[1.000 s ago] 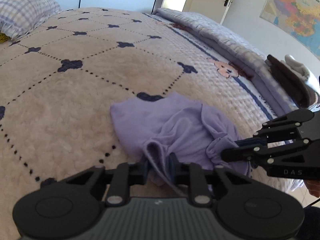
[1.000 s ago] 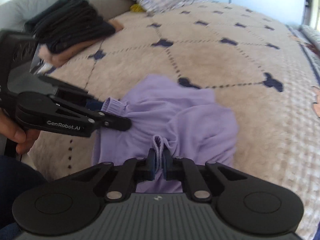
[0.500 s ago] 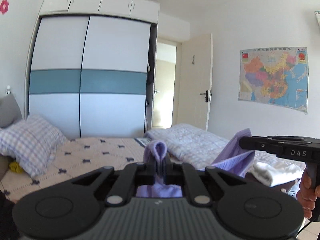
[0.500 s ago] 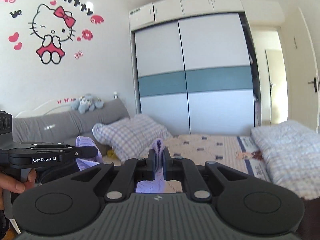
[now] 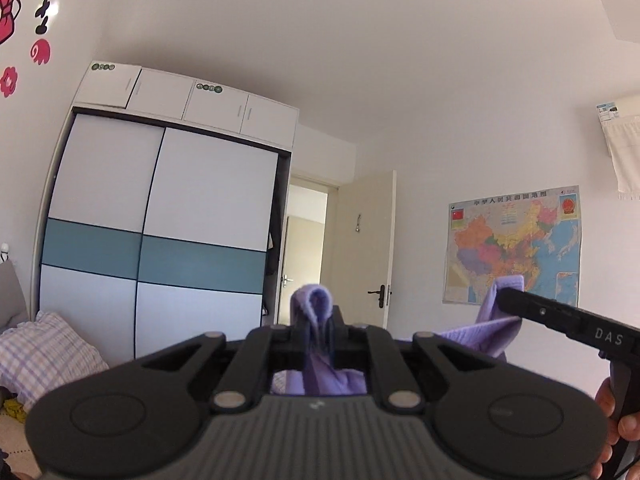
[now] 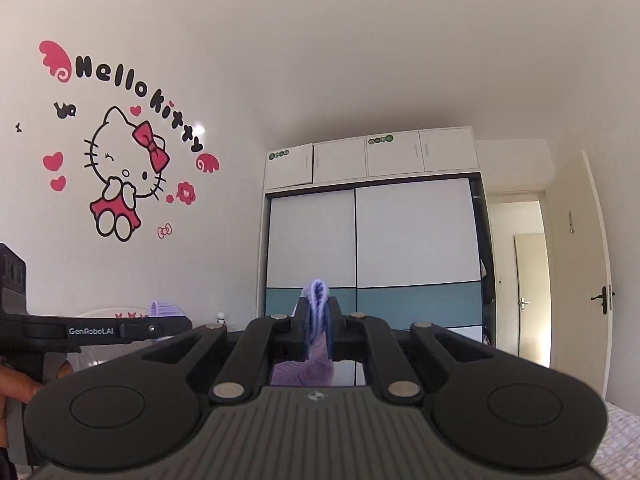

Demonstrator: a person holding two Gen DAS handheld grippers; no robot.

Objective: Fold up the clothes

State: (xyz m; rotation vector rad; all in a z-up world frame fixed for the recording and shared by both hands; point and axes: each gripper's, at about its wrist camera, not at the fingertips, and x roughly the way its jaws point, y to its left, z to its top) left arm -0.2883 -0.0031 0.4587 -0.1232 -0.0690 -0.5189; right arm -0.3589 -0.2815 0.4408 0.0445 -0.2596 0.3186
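The garment was lilac, the claws black, the wardrobe white with a teal band, the pillow lilac-checked.

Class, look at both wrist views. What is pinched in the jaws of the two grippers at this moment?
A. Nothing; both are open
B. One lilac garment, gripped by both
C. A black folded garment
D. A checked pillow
B: a fold of the lilac garment sticks up between the shut jaws of the left gripper, and the right gripper pinches another fold of the same cloth.
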